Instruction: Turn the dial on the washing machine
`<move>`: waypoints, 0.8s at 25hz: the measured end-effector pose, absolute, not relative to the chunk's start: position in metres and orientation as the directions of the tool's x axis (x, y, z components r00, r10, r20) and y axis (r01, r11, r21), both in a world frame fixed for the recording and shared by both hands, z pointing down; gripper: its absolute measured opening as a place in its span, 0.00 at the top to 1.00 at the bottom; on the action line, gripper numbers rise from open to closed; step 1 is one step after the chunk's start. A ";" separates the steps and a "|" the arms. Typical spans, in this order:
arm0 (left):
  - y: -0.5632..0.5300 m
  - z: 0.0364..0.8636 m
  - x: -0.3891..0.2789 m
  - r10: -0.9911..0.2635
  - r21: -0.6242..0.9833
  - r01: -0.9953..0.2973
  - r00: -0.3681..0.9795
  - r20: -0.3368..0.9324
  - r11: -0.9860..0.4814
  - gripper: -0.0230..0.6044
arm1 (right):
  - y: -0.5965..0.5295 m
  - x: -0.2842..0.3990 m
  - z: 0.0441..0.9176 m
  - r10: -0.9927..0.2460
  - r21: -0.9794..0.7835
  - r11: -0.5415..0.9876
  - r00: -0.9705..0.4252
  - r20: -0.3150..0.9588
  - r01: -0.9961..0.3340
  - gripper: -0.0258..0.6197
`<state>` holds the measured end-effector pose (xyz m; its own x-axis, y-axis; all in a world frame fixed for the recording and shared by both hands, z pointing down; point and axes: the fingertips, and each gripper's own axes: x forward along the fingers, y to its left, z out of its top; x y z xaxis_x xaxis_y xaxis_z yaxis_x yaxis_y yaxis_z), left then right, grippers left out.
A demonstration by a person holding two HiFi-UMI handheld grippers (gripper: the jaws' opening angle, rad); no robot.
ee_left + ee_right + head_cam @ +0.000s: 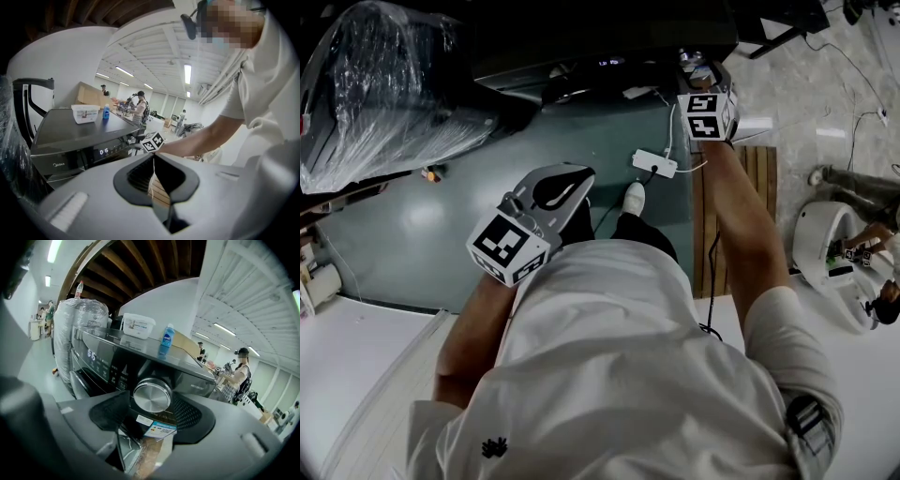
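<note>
Right gripper view showed the dial on the washing machine's dark control panel, sitting between your right gripper's wide-spread jaws, which flanked it without pinching. I judged the turn not begun: closing and twisting remained. Your left gripper hung closed and empty, nearer you. A blue bottle and white tub stood on the machine's top; green floor lay below.

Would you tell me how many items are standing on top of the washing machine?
2: a white tub and, close beside it, a blue bottle; more may be hidden behind them.
</note>
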<state>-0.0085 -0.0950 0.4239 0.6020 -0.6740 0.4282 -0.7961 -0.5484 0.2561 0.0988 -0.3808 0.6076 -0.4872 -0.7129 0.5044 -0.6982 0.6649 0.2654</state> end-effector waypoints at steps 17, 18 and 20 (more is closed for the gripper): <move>-0.092 0.425 -0.012 -0.682 0.263 -0.801 0.596 0.424 -0.537 0.87 | -0.389 0.093 0.610 -0.750 0.342 0.622 -0.411 0.518 -0.704 0.56; -0.092 0.424 -0.011 -0.682 0.262 -0.801 0.597 0.423 -0.538 0.87 | -0.390 0.094 0.609 -0.745 0.309 0.621 -0.420 0.518 -0.720 0.56; -0.092 0.424 -0.011 -0.681 0.262 -0.801 0.597 0.425 -0.538 0.87 | -0.391 0.095 0.609 -0.736 0.240 0.616 -0.439 0.516 -0.750 0.56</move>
<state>-0.0109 -0.0923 0.4241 0.5967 -0.6808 0.4248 -0.8009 -0.5384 0.2621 0.0954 -0.3908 0.6087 -0.4387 -0.7358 0.5159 -0.7503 0.6158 0.2404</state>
